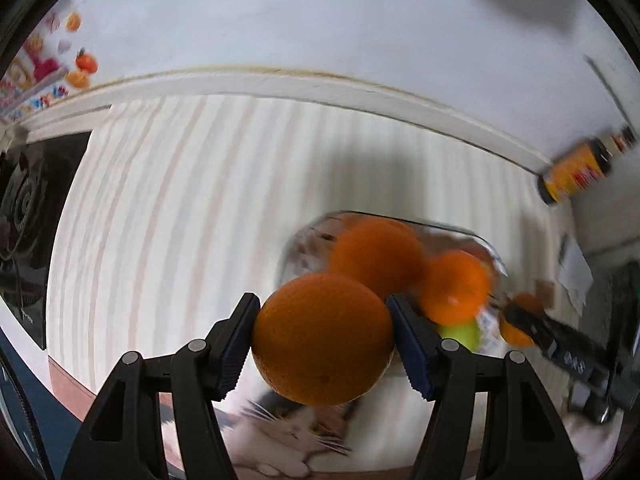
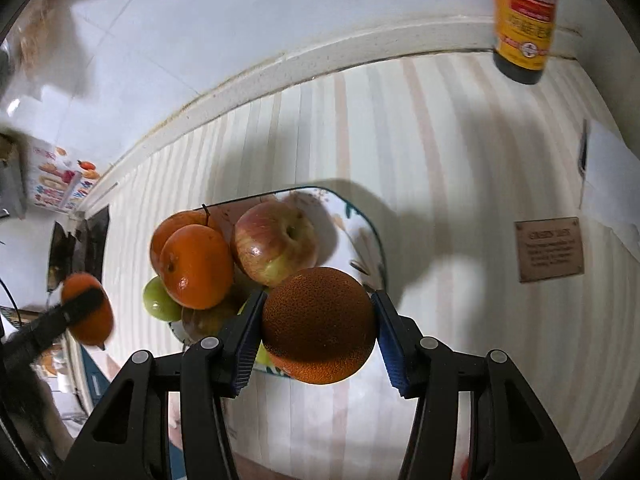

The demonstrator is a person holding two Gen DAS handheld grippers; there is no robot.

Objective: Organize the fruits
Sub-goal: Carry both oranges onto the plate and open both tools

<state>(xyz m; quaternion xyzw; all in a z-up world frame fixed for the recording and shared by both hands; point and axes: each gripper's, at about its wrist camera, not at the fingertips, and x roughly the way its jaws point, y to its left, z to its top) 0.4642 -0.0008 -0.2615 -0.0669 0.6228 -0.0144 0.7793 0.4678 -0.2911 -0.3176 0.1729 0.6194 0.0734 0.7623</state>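
Both claws point steeply down, left claw (image 1: 322, 336) and right claw (image 2: 318, 326) each clamping an orange.

Home kitchen: stove (image 1: 36, 200), sauce bottle (image 2: 524, 20), tiled wall (image 2: 240, 12).

Bottle (image 2: 524, 20): dark, yellow-labelled, stood by the wall.
Tablecloth (image 2: 440, 152): striped, spread flat.
Brown card (image 2: 549, 249): laid on the cloth.

The plate (image 2: 366, 236) is sitting on the striped counter (image 2: 440, 160), an apple (image 2: 276, 248) lying on it, the bottle (image 2: 524, 20) standing well behind the plate by the wall.
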